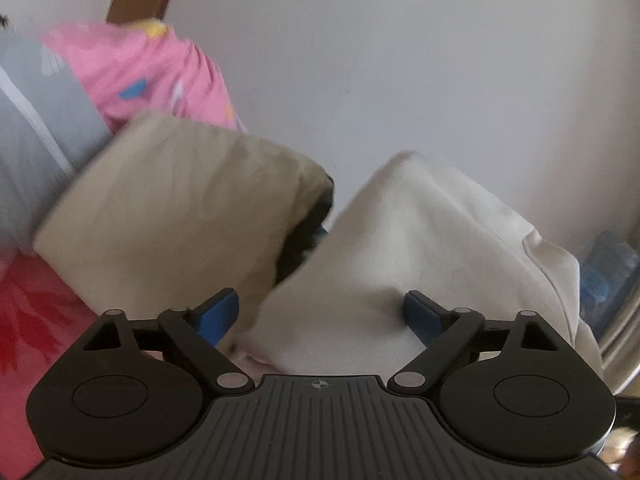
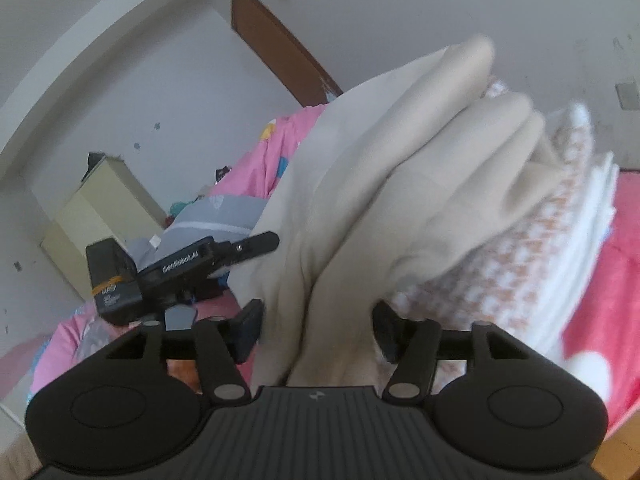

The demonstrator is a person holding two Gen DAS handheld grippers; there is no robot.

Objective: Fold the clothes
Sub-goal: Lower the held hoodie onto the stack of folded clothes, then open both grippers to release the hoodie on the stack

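The beige garment (image 2: 400,184) bunches between the spread fingers of your right hand-held gripper (image 2: 318,332), and your left hand-held gripper (image 1: 320,316) stands wide around its cream fold.

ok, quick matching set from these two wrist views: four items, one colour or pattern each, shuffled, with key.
1. garment between the right tongs: garment
2. bedding by the door
3. folded stack
4. pads on the left tongs: pads

a. blue
b. beige
c. pink with coloured shapes
d. white with orange check

Pairs: 1-b, 2-c, 3-d, 4-a
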